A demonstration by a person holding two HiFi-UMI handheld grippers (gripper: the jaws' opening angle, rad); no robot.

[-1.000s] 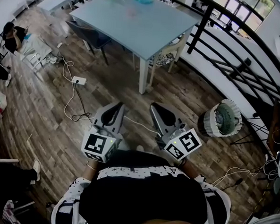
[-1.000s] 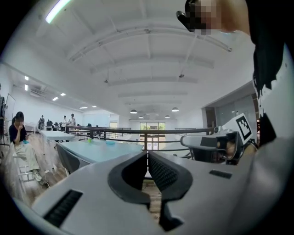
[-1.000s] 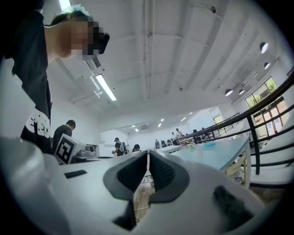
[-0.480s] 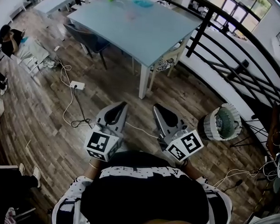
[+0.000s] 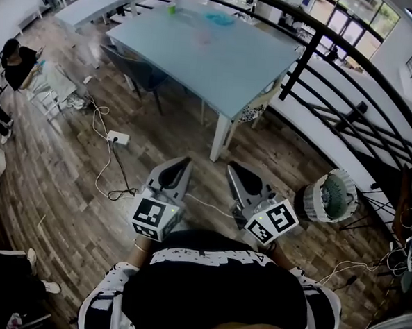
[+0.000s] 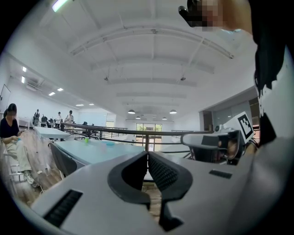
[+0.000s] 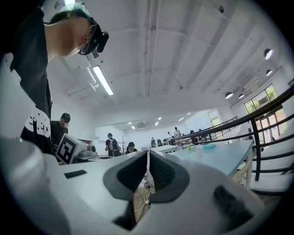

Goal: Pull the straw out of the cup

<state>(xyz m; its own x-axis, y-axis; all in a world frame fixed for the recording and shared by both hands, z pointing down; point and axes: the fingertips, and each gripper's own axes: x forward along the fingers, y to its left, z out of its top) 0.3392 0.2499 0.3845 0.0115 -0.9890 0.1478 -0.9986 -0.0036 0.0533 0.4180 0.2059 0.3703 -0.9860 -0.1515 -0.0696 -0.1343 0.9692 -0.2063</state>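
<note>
Both left gripper (image 5: 182, 163) and right gripper (image 5: 232, 167), fingers closed on nothing, aim at the far table (image 5: 226, 64).

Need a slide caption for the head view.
Left gripper and right gripper, shut, held short of the blue table.

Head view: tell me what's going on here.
A person stands on the wooden floor, short of a pale blue table, holding the left gripper and the right gripper close to the body. Both have their jaws shut with nothing between them. A few small things sit at the table's far end, too small to name, so no cup or straw can be picked out. The pulling has not begun.
</note>
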